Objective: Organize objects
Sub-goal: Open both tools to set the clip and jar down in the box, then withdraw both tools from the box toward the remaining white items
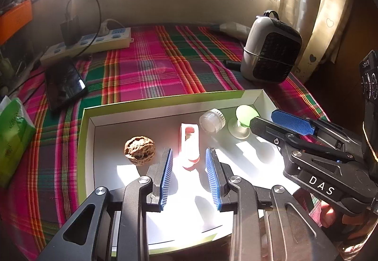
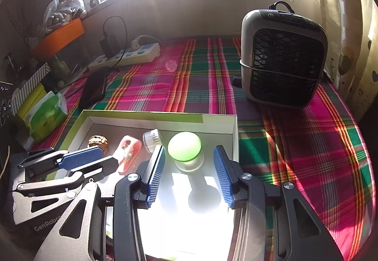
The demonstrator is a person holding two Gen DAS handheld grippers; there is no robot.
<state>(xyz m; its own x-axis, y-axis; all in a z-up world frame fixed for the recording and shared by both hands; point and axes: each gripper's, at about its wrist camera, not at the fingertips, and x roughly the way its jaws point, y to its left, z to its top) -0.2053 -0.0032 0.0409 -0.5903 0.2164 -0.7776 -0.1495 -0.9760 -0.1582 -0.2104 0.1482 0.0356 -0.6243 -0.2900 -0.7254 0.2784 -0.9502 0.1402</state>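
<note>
A shallow white box with a green rim (image 1: 87, 119) (image 2: 219, 117) lies on the plaid cloth. Inside it are a walnut (image 1: 139, 150) (image 2: 98, 142), a red-and-white clip-like object (image 1: 189, 143) (image 2: 128, 150), a clear ribbed cap (image 1: 212, 120) (image 2: 153, 137) and a green suction-cup mushroom (image 1: 245, 114) (image 2: 185, 149). My left gripper (image 1: 189, 163) is open over the box, with the red-and-white object between its fingers. My right gripper (image 2: 189, 159) is open, its fingers on either side of the green mushroom; it also shows in the left wrist view (image 1: 271, 121).
A grey portable fan (image 1: 271, 51) (image 2: 283, 58) stands at the back right. A power strip (image 1: 94, 41) (image 2: 127, 55), a black phone (image 1: 65, 82) (image 2: 94, 88) and a green tissue pack (image 1: 14, 140) (image 2: 47, 114) lie to the left. Wall and window sill are behind.
</note>
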